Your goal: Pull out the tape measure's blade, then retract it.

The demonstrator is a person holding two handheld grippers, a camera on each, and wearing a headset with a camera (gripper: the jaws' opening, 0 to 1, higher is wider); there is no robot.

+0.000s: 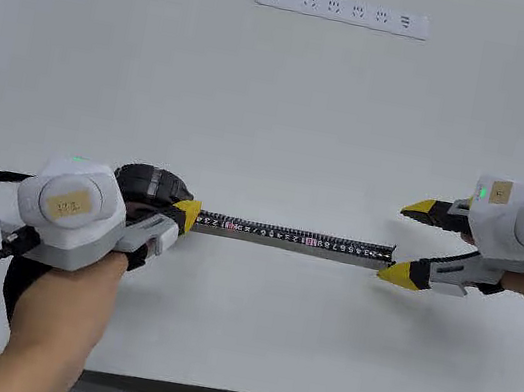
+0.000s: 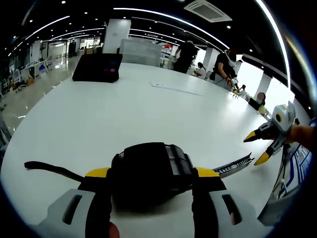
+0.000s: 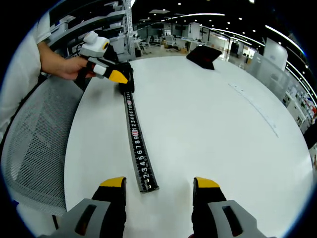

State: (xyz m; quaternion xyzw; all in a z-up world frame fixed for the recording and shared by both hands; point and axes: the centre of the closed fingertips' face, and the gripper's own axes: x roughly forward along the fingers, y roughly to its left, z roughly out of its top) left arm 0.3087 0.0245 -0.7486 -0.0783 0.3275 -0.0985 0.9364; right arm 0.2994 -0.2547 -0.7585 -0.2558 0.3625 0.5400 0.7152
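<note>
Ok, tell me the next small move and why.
Probably ease the right gripper back from the tip, letting the blade retract: the blade already lies extended on the table, the right gripper is open, not gripping it, and the left gripper holds the case.

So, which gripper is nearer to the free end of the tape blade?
Right. The right gripper is open, and the blade's free end lies between its fingers. The left gripper is at the blade's other end, shut on the tape measure case.
</note>
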